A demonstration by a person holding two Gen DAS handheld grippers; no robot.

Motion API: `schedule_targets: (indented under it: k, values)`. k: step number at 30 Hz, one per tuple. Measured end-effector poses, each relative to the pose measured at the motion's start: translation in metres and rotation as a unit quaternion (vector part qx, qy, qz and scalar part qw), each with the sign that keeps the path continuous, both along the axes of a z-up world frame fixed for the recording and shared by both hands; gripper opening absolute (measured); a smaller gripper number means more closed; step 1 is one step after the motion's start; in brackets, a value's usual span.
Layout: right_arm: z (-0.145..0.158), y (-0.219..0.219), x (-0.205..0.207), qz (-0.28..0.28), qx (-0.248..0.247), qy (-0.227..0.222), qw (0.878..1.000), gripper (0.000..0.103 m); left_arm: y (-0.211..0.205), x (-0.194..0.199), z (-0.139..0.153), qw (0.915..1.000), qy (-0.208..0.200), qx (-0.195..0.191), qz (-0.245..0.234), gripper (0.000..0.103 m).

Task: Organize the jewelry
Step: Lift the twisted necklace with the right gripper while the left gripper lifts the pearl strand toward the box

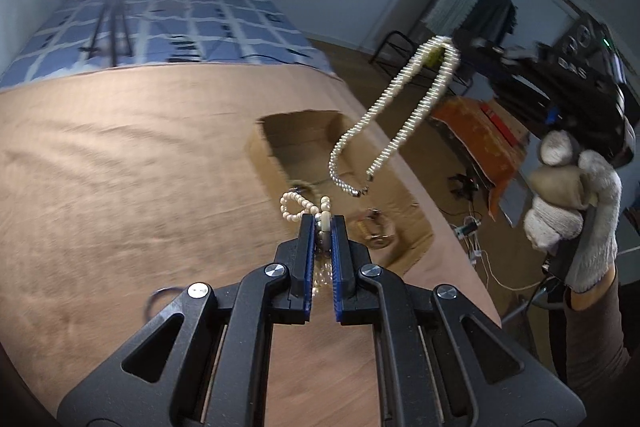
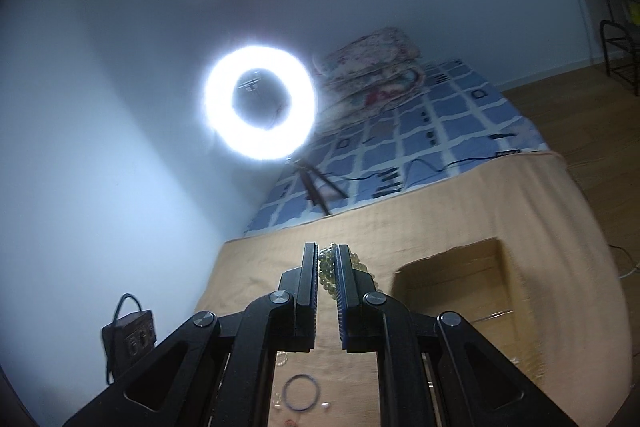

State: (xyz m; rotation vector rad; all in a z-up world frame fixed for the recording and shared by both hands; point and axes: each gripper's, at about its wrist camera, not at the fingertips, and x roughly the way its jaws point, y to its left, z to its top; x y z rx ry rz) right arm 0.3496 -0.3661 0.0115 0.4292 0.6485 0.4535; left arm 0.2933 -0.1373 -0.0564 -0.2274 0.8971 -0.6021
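Observation:
My left gripper (image 1: 323,223) is shut on a cream bead strand (image 1: 296,207), which loops out past its tips above the tan cloth (image 1: 120,187). An open cardboard box (image 1: 280,147) sits just beyond, with a bangle (image 1: 376,229) and other small pieces inside. In the right wrist view my right gripper (image 2: 327,251) is shut on a pale green-white bead necklace (image 2: 326,273). In the left wrist view that necklace (image 1: 400,107) hangs in a long loop over the box, lifted at the upper right. A gloved hand (image 1: 572,203) holds the right gripper's handle.
A bright ring light (image 2: 259,101) on a tripod stands on the blue checked bedding (image 2: 440,115) behind the cloth. A blue ring (image 2: 301,391) and small beads lie on the cloth near me. A power strip (image 2: 130,339) sits at the left. Furniture and cables crowd the floor (image 1: 500,147) at the right.

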Motion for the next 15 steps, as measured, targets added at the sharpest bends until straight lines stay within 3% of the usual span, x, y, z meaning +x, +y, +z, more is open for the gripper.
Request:
schedule_targets:
  k: [7, 15]
  values:
    - [-0.018, -0.038, 0.02, -0.031, -0.012, 0.025, 0.999, 0.006, -0.063, 0.009, -0.015, 0.999, 0.009, 0.016, -0.04, 0.005]
    - [-0.041, -0.065, 0.036, -0.05, -0.02, 0.047, 0.997, 0.006, -0.104, 0.017, -0.041, 0.9973, 0.029, 0.035, -0.057, 0.005]
